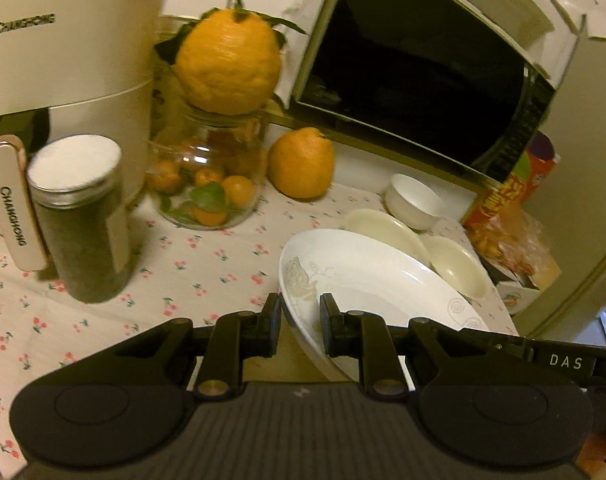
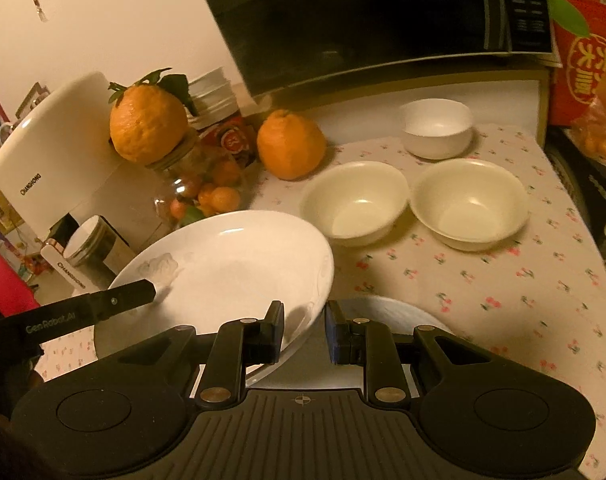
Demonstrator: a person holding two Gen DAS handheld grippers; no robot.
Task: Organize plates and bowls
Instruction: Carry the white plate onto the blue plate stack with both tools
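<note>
plate [image 2: 231, 264] rim pinched by both grippers, left [image 1: 301, 320] and right [image 2: 304, 326], above open tablecloth [image 2: 503, 280].

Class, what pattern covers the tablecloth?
Small pink cherry sprigs on the white tablecloth, clearest in the right wrist view.

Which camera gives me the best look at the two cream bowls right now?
The right wrist view: both cream bowls sit in the open, side by side, interiors visible and empty. In the left wrist view they lie behind the held white plate, seen edge-on and partly hidden.
</note>
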